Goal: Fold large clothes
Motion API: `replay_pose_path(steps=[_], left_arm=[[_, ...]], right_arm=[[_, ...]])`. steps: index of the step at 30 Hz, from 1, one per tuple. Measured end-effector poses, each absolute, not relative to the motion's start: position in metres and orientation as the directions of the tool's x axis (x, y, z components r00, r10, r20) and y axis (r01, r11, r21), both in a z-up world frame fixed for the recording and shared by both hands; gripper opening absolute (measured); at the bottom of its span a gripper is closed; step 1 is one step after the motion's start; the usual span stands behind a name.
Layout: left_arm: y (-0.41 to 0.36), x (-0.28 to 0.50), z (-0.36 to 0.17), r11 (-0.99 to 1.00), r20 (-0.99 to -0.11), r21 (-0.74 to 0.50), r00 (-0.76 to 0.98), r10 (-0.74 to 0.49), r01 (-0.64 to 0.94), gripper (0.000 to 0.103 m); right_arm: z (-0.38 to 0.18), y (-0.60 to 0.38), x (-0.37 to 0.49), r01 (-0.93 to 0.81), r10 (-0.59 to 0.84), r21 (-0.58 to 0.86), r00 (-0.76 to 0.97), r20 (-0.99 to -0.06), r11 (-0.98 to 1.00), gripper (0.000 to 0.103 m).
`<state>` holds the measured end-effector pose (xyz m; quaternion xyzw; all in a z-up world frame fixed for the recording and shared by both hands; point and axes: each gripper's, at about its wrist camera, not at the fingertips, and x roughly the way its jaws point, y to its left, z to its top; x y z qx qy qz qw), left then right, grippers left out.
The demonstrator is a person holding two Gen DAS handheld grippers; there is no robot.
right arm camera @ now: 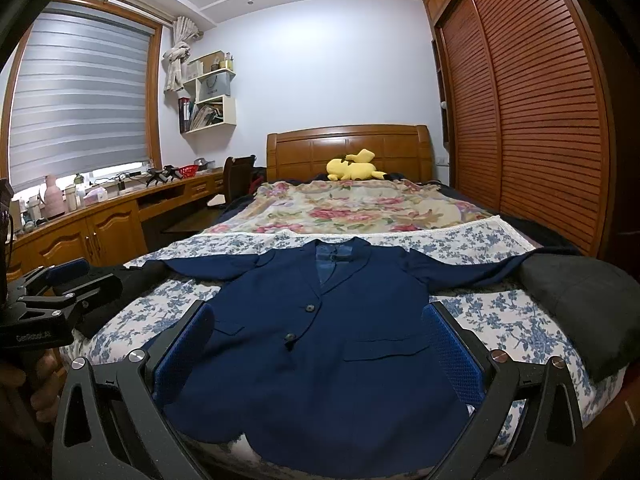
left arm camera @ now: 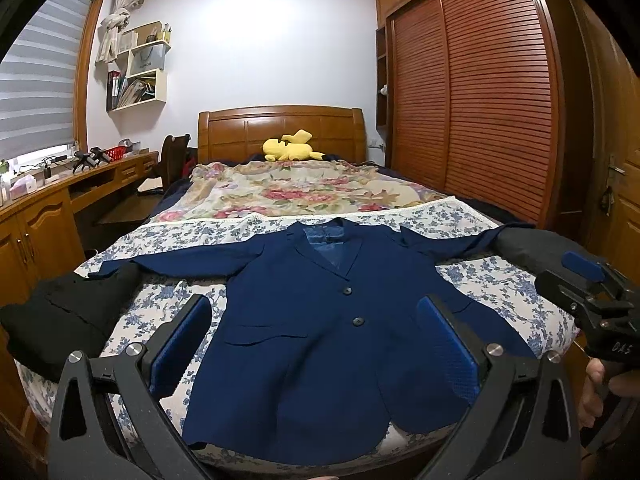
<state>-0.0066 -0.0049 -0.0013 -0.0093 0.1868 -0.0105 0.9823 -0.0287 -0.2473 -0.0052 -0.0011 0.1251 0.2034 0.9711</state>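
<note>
I hold my left gripper & right gripper w/ fingers apart, gripping nothing, above the navy-blue buttoned suit jacket, spread flat, sleeves out, on the blue-floral-sheeted bed, prob. ready for folding.

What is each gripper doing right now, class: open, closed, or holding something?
Left gripper: jaws open, holding nothing, above the blue jacket.
Right gripper: jaws open, holding nothing, above the same jacket.

light: even, dim-cool indoor, recessed ceiling spots at 12 o'clock | shadows: soft | distortion: fisheye bowing, black corners | focus: sharp centre
</note>
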Motion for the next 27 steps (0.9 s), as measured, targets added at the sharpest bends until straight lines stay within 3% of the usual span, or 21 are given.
replay_pose_path(steps=[27], left_arm=[[-0.0101, -0.015, 0.0067, 1.0, -0.335, 0.004, 0.942, -0.012, 0.014, 0.103]], right_arm=[[-0.0066, -0.2478, -0.0266, -0.388, 0.388, 0.053, 0.887, -0.249, 0.92, 0.103]])
